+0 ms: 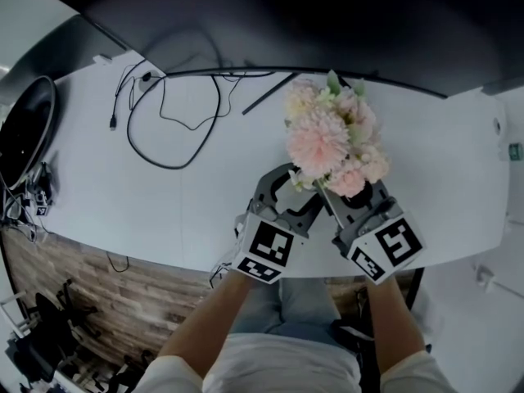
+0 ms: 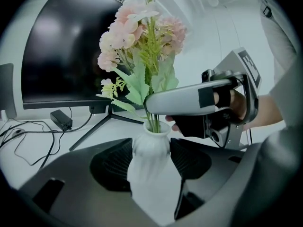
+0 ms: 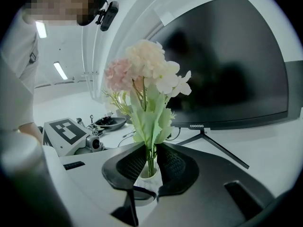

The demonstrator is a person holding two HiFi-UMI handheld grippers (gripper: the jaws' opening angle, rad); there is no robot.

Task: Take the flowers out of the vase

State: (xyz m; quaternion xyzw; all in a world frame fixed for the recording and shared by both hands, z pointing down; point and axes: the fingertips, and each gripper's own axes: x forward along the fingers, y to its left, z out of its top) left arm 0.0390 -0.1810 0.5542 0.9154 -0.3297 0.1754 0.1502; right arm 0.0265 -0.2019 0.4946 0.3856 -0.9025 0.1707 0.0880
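**A:** Where are the flowers?

**B:** The pink and cream flowers (image 1: 327, 137) stand upright in a small white vase (image 2: 151, 148), with their green stems inside its mouth. The vase sits on a white worktop (image 1: 205, 195) near the front edge, in front of a dark monitor (image 1: 286, 15) on a splayed stand.

**A:** What are the grippers doing?

**B:** The left gripper (image 2: 151, 163) is closed on the vase, one black pad pressed against each side of its ribbed body. The right gripper (image 3: 149, 161) reaches in from the opposite side, higher up. Its jaws are pinched on the stems just above the vase's rim, and leaves spread over the tops of its pads.

**A:** Is anything else on the worktop?

**B:** A black cable (image 1: 164, 121) loops across it to the left, well apart from the vase. A person's forearms show at the bottom of the head view, one behind each gripper.
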